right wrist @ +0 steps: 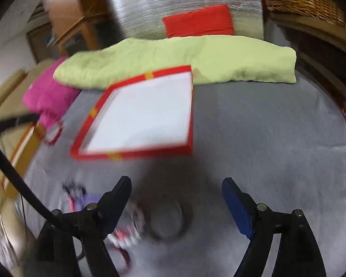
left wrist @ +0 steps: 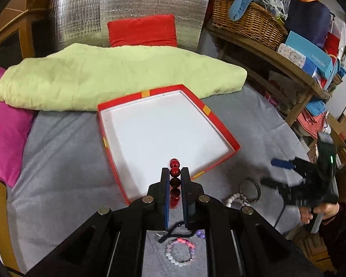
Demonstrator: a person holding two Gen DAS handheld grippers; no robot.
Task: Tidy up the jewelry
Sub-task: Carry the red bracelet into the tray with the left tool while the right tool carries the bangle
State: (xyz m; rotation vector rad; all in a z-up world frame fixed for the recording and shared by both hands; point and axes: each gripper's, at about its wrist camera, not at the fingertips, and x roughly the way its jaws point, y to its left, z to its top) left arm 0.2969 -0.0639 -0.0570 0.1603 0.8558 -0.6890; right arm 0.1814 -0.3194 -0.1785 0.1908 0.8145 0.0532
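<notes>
Beads (left wrist: pixel 175 180), dark red and glossy, sit pinched between the pads of my left gripper (left wrist: pixel 174 173), the strand running back along the fingers, its front beads poking out over the near rim of the red box (left wrist: pixel 221 124). I judge them light but hard and slick, likely to roll or slip if I squeeze a single bead; gripping across the string between two beads should hold better. The box is shallow, white inside with nothing in it, so there is plenty of room to drop the strand, and only the low near wall to clear. On the grey cloth (left wrist: pixel 64 161) below lie a pastel bracelet (left wrist: pixel 180 251), a white bead strand (left wrist: pixel 236 199) and a metal bangle (left wrist: pixel 250 188) near my right gripper (left wrist: pixel 281 173), which is blurred. In the right view that gripper (right wrist: pixel 176 189) is spread wide and holds nothing, hovering over a blurred ring shape (right wrist: pixel 166 221), probably the bangle; stiff and thin, best taken across its band. The box (right wrist: pixel 191 115) lies ahead to the left, open cloth to the right.
</notes>
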